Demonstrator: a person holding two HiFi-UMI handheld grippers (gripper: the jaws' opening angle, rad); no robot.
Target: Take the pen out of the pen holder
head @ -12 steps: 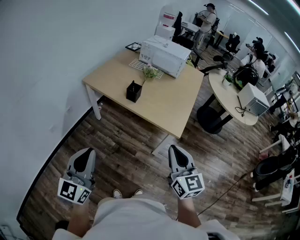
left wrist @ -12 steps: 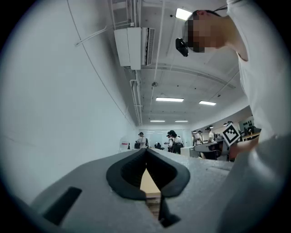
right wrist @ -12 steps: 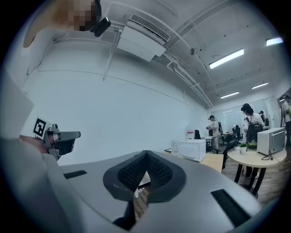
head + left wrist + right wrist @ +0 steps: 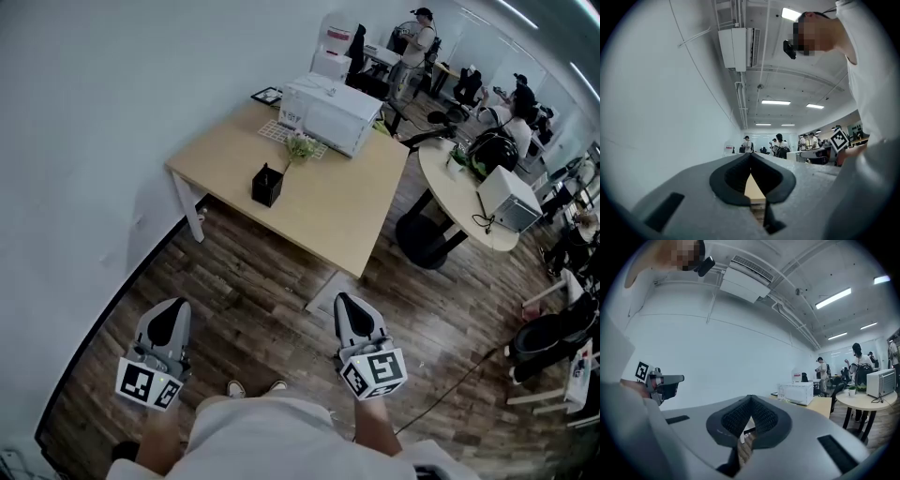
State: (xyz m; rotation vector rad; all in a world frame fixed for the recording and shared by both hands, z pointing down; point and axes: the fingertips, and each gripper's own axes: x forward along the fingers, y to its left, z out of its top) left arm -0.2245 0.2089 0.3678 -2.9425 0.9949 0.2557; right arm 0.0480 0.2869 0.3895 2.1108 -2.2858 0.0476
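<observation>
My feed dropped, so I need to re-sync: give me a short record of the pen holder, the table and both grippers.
pen holder: black, upright on the wooden table, near its near edge
pen: too small to make out
left gripper: shut, empty, over the floor, well short of the table
right gripper: shut, empty, also short of the table
task: pen not yet taken out

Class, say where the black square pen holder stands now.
In the head view, the black square pen holder stands on the light wooden table, near its left end, beside a small green plant.
</observation>
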